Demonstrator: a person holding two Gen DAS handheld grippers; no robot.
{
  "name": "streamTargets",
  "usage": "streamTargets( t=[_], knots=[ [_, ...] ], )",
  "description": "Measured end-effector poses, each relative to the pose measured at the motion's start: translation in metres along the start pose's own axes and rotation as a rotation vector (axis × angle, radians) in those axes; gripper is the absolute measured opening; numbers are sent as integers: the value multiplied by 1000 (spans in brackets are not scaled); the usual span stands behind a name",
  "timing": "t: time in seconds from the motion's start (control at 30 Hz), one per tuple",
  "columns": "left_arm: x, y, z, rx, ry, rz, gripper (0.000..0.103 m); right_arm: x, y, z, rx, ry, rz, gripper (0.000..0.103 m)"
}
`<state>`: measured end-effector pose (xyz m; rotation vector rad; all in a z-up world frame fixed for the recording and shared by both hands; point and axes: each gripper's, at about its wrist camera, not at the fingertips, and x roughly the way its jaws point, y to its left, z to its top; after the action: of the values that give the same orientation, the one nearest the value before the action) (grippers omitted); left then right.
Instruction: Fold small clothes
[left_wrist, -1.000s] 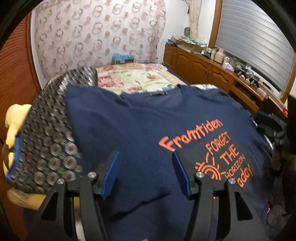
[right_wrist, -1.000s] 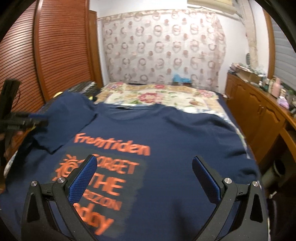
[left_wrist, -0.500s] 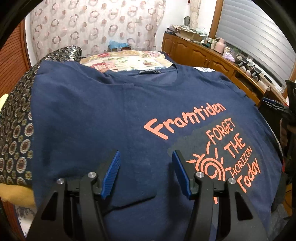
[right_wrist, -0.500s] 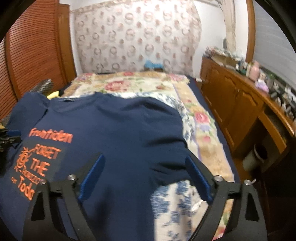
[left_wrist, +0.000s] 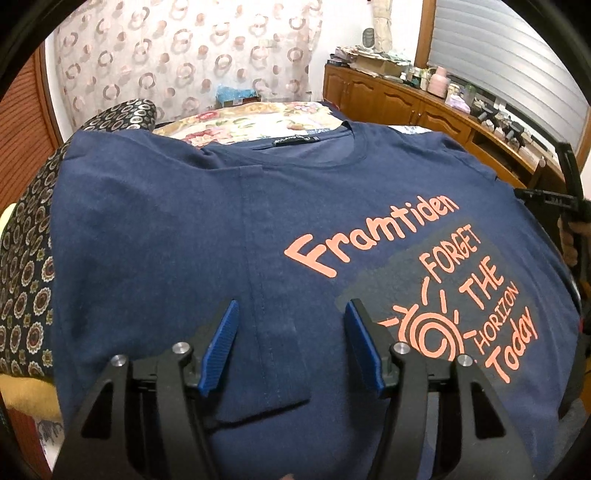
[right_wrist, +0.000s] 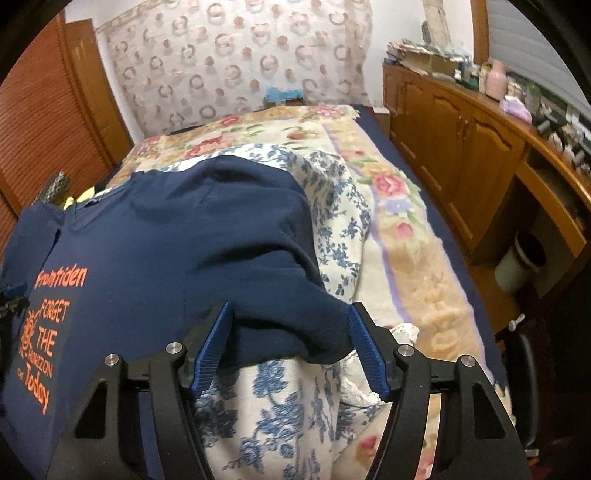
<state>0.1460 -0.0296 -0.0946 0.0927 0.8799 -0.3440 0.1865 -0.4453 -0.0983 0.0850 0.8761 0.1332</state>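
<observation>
Navy T-shirt (left_wrist: 184, 229) spread print-up on bed (right_wrist: 417, 236), collar pointing toward curtained far wall, long axis along bed (1 sleeve folded inward). Left tool (left_wrist: 290, 314) wide, empty; right tool (right_wrist: 290, 314) wide around sleeve edge.

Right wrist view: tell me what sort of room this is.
Most likely a bedroom: a bed with floral covers, wooden cabinets along the wall, and a curtain behind. A navy T-shirt lies spread on the bed.
</observation>
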Motion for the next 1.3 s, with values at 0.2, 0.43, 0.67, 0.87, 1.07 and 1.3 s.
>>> streamTargets(
  t=[0.2, 0.43, 0.67, 0.87, 1.07, 1.3],
  knots=[
    [4, -11, 1, 49, 22, 12, 80, 9, -13, 6, 34, 31, 58, 56],
    [4, -13, 3, 48, 23, 15, 81, 8, -5, 12, -3, 41, 109, 19],
    [5, -13, 3, 49, 23, 16, 82, -4, 23, 13, -159, -9, -10, 5],
    [5, -14, 3, 49, 23, 17, 82, -35, 54, 21, -226, -136, 44, 5],
    [4, -14, 3, 49, 22, 15, 82, -34, 110, 9, -349, -104, 153, 5],
    [-4, -10, 5, 18, -21, 28, 82, 10, 127, -20, -358, 25, 149, 5]
  ],
)
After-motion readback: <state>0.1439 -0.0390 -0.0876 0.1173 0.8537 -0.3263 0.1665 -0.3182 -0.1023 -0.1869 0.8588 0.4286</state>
